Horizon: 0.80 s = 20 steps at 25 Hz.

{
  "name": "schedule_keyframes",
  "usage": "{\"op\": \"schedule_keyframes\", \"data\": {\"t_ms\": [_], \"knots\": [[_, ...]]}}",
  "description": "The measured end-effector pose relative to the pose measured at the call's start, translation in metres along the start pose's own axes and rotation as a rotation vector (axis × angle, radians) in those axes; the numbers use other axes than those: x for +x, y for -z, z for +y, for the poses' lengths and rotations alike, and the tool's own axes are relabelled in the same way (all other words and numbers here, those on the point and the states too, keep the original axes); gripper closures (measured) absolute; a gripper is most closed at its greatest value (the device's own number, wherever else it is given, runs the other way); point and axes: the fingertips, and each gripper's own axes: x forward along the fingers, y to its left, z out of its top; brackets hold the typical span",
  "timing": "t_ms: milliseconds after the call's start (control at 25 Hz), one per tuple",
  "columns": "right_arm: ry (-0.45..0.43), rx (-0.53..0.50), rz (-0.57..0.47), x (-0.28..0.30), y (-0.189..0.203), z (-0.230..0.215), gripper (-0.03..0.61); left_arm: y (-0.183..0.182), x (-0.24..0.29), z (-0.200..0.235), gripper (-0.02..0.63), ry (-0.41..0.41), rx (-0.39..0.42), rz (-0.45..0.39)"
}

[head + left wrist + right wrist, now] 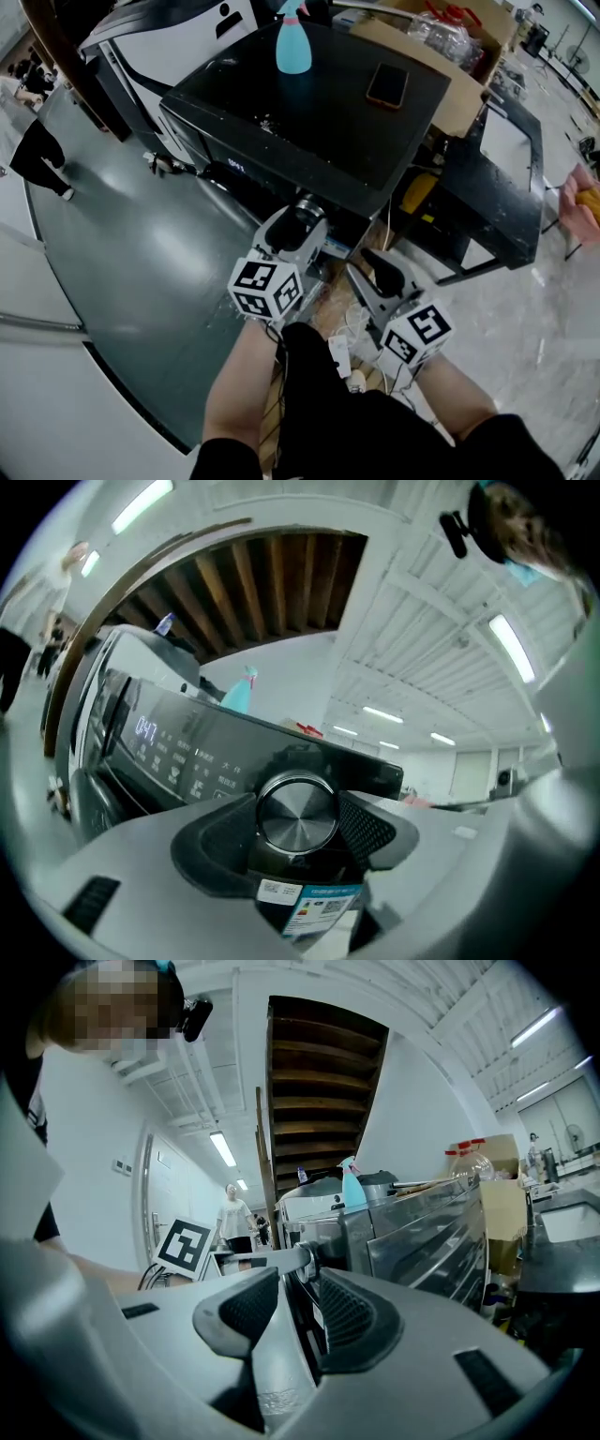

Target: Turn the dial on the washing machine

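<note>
The dial [298, 815] is a round, brushed-metal knob on the front of the washing machine [309, 112], at the right-hand end of its dark control panel [178, 752] and just above a printed sticker [314, 907]. The left gripper [300, 216] points level at the machine's front with its jaws apart and the dial between them. The right pad [366, 829] is at the dial's rim, while a thin dark gap shows beside the left pad, so the jaws are not clamped on it. Lit figures [145, 728] glow at the panel's left end.

The right gripper [286, 1316] hangs just to the right of the left one, in front of the machine's right front corner. Its jaws are apart with nothing between the pads.

On the machine's black top stand a turquoise spray bottle [293, 42] towards the back and a phone [386, 84] lying flat near the right edge. A cardboard box [469, 89] sits beside the machine on its right.
</note>
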Motion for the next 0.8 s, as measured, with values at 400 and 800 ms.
{"op": "schedule_keyframes", "data": {"t_ms": [400,800], "knots": [[-0.004,0.009,0.002,0.0005,0.0014,-0.0004,0.457,0.0065,0.0018,-0.0037,0.341,-0.030,0.179,0.035],[-0.005,0.019,0.001,-0.0015,0.0028,-0.0036,0.457,0.0055,-0.0001,-0.0053,0.331,-0.014,0.032,-0.005]]}}
